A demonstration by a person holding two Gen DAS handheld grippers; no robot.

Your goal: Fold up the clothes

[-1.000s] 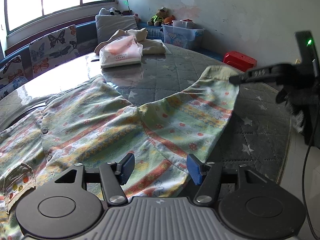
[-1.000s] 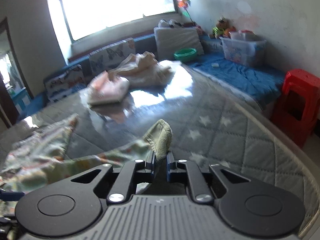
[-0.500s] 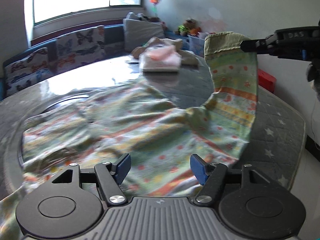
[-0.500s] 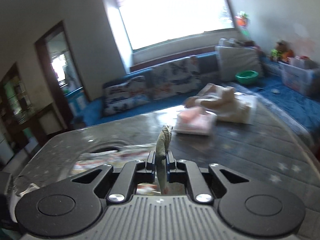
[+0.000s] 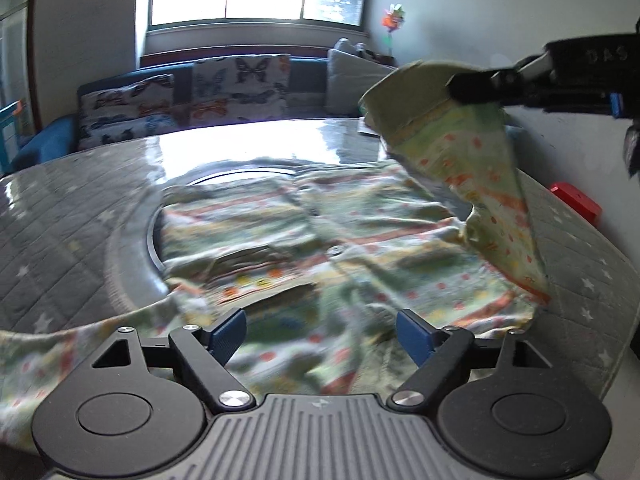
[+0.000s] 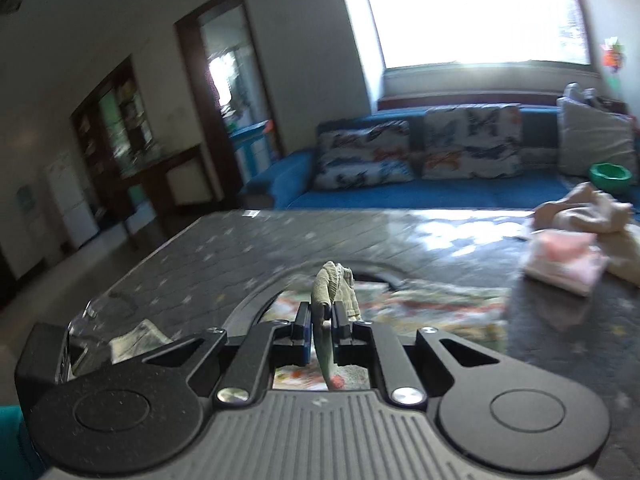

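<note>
A pale green patterned garment (image 5: 320, 240) with orange stripes lies spread on the grey quilted table (image 5: 60, 220). Its sleeve (image 5: 480, 168) hangs lifted above the right side, and the cuff is pinched in my right gripper (image 5: 460, 90), which reaches in from the upper right of the left wrist view. In the right wrist view the right gripper (image 6: 322, 320) is shut on the ribbed cuff (image 6: 332, 284), which sticks up between the pads. My left gripper (image 5: 322, 328) hovers over the garment's near edge, its jaws opening, with nothing between the blue pads.
Folded pink clothes (image 6: 560, 260) and a beige heap (image 6: 584, 212) lie on the far right of the table. A blue sofa with butterfly cushions (image 6: 420, 152) runs under the window. A red stool (image 5: 576, 200) stands beyond the table's right edge. A round glass inset (image 5: 160, 208) lies under the garment.
The right gripper has lifted the sleeve cuff off the table and carried it up and left over the garment. The left gripper has swung sideways along the near edge, and its jaws stand wider.
</note>
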